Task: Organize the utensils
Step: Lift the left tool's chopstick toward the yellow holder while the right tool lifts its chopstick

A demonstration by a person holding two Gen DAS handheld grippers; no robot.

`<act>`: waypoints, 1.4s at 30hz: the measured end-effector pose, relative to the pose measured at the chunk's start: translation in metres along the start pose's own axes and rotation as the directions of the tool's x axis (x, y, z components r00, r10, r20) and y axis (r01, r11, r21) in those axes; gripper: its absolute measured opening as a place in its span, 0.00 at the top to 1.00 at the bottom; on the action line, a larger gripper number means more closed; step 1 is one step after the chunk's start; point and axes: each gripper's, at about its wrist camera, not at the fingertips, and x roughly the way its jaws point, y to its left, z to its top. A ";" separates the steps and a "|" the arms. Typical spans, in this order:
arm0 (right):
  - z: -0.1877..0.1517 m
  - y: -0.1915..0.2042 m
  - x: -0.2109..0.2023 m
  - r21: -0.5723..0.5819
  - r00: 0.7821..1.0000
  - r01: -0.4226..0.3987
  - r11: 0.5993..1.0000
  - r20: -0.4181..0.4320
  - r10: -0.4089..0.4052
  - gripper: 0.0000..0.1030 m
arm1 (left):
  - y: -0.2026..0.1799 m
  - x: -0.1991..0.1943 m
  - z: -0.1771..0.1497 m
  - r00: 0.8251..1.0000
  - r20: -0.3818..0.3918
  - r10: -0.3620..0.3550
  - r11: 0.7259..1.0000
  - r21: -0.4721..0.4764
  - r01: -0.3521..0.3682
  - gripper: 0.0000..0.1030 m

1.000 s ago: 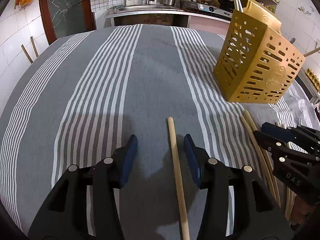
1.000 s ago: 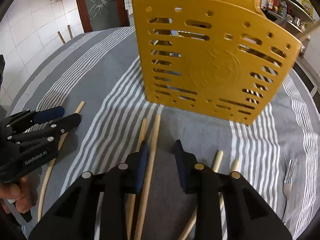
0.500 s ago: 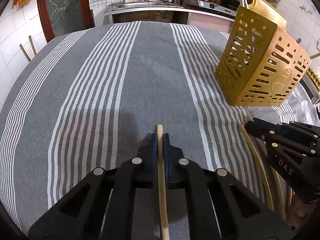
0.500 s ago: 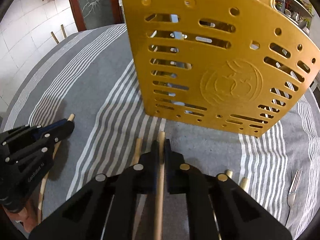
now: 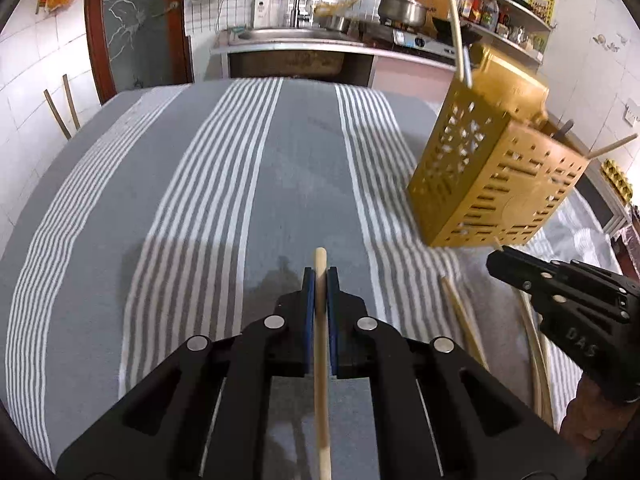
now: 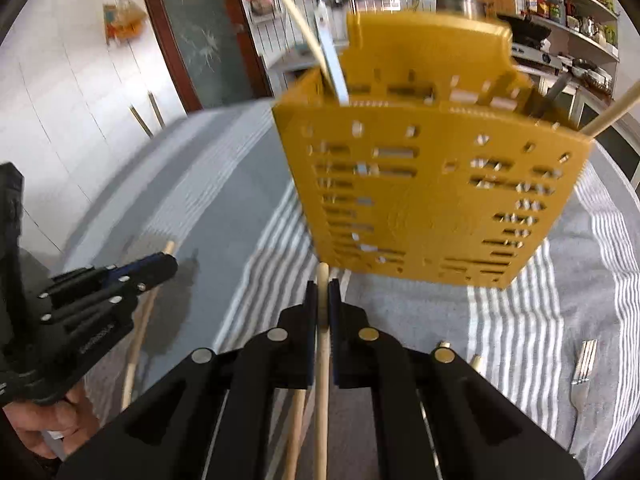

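My left gripper (image 5: 320,282) is shut on a wooden chopstick (image 5: 321,344) whose tip pokes out past the blue pads, above the striped grey cloth (image 5: 200,208). My right gripper (image 6: 322,294) is shut on another wooden chopstick (image 6: 321,392), just in front of the yellow slotted utensil holder (image 6: 432,200). That holder (image 5: 492,176) stands at the right in the left wrist view, with a pale stick and a wooden stick poking out of it. The right gripper (image 5: 496,261) shows at the right edge there; the left gripper (image 6: 168,259) shows at the left of the right wrist view.
More chopsticks lie on the cloth: one (image 5: 464,316) between the grippers, a pale one (image 5: 536,352) under the right gripper, one (image 6: 296,428) beside the held stick. A metal fork (image 6: 582,368) lies at the right. A kitchen counter with a sink (image 5: 296,36) stands behind the table.
Both grippers closed from open onto a chopstick each, then rose from the cloth with them. The holder now sits lower and farther in both views.
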 end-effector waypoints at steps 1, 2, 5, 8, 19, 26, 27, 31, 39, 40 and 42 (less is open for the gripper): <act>0.001 -0.002 -0.008 0.009 1.000 -0.014 1.000 0.023 0.014 0.94 | -0.001 -0.005 0.001 1.000 0.012 -0.004 1.000 -0.003 0.004 0.96; 0.001 -0.003 -0.014 0.015 0.999 -0.030 0.999 0.040 0.030 0.94 | -0.001 -0.009 0.002 1.000 0.021 -0.005 1.000 -0.001 0.005 0.96; 0.005 -0.005 -0.030 0.007 0.996 -0.032 0.999 0.078 0.031 0.94 | -0.004 -0.027 0.006 0.998 0.059 -0.020 1.000 -0.002 0.020 0.96; 0.007 -0.005 -0.047 0.005 0.993 -0.038 0.999 0.116 0.037 0.94 | -0.010 -0.043 0.006 0.996 0.086 -0.029 1.000 0.016 0.027 0.96; 0.009 -0.009 -0.108 -0.028 0.967 -0.038 0.999 0.250 0.044 0.94 | -0.033 -0.092 0.009 0.985 0.167 -0.052 0.998 0.052 0.043 0.96; 0.003 -0.015 -0.137 -0.029 0.949 -0.050 0.998 0.311 0.056 0.94 | -0.054 -0.118 0.008 0.975 0.207 -0.080 0.994 0.084 0.063 0.96; 0.002 -0.017 -0.141 -0.027 0.946 -0.052 0.998 0.318 0.058 0.94 | -0.058 -0.121 0.007 0.974 0.209 -0.083 0.994 0.090 0.066 0.96; -0.002 -0.020 -0.155 -0.027 0.940 -0.049 0.998 0.336 0.056 0.94 | -0.071 -0.129 0.005 0.971 0.220 -0.089 0.992 0.104 0.068 0.96; -0.005 -0.023 -0.184 -0.037 0.921 -0.020 0.999 0.388 0.033 0.94 | -0.085 -0.151 0.007 0.960 0.260 -0.101 0.990 0.126 0.070 0.96; -0.005 -0.023 -0.187 -0.040 0.919 -0.015 0.999 0.393 0.029 0.94 | -0.087 -0.154 0.007 0.959 0.266 -0.099 0.990 0.128 0.066 0.96; -0.005 -0.023 -0.193 -0.045 0.916 -0.011 0.999 0.401 0.028 0.95 | -0.089 -0.158 0.008 0.956 0.276 -0.102 0.989 0.130 0.068 0.96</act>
